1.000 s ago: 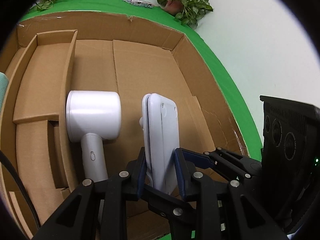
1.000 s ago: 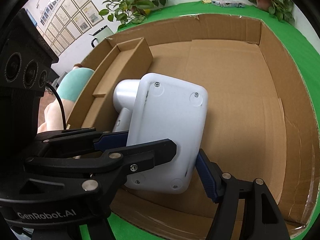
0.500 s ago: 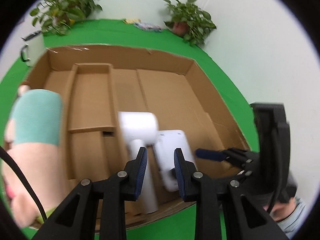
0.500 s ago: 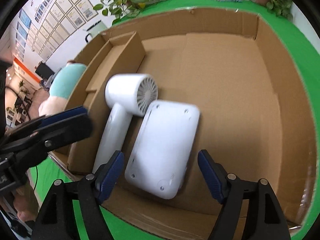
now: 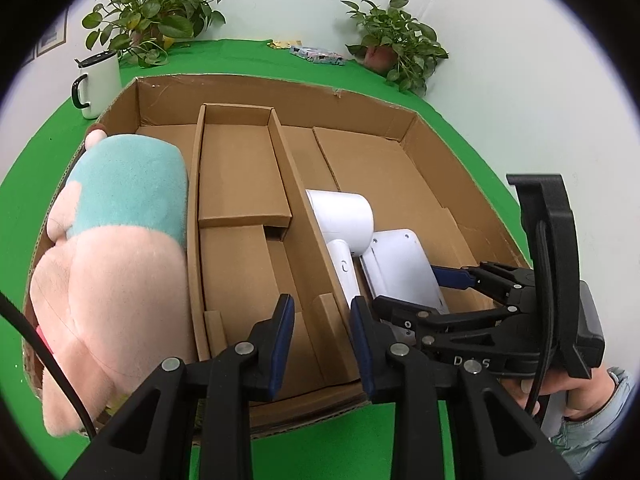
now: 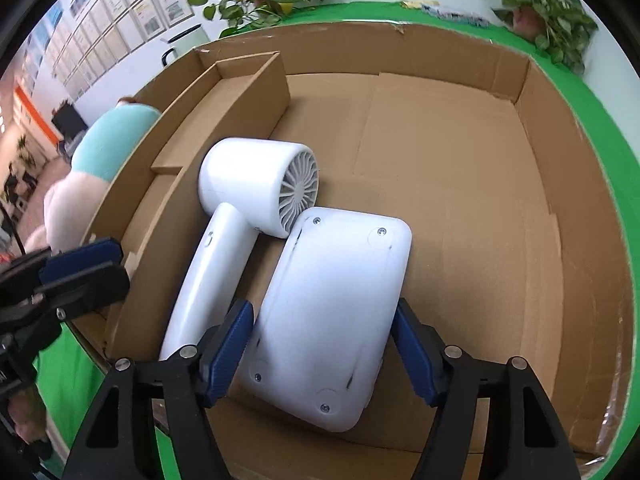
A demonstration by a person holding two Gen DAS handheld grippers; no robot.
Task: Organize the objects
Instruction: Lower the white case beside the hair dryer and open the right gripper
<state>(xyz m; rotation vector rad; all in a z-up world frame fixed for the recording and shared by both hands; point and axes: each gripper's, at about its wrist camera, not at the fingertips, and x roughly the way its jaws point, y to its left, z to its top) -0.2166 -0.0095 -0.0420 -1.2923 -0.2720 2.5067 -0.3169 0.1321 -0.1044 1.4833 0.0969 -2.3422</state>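
Note:
A flat white device (image 6: 332, 320) lies face down on the floor of the cardboard box (image 6: 500, 220), leaning against a white hair dryer (image 6: 248, 216). Both also show in the left wrist view: the device (image 5: 400, 268) and the dryer (image 5: 344, 220). My right gripper (image 6: 324, 352) is open, its blue pads either side of the device's near end, not squeezing it. My left gripper (image 5: 322, 340) is open and empty, above the box's near wall by the middle divider. A pink and teal plush toy (image 5: 108, 256) fills the box's left compartment.
The box has a long cardboard divider (image 5: 304, 208) and a narrow inner tray (image 5: 240, 172). A white mug (image 5: 100, 84), two potted plants (image 5: 152, 20) and a small packet (image 5: 316, 54) sit on the green table (image 5: 360, 80) behind the box.
My left gripper let go of the white device and pulled back and left. The device dropped flat onto the box floor. My right gripper opened around it.

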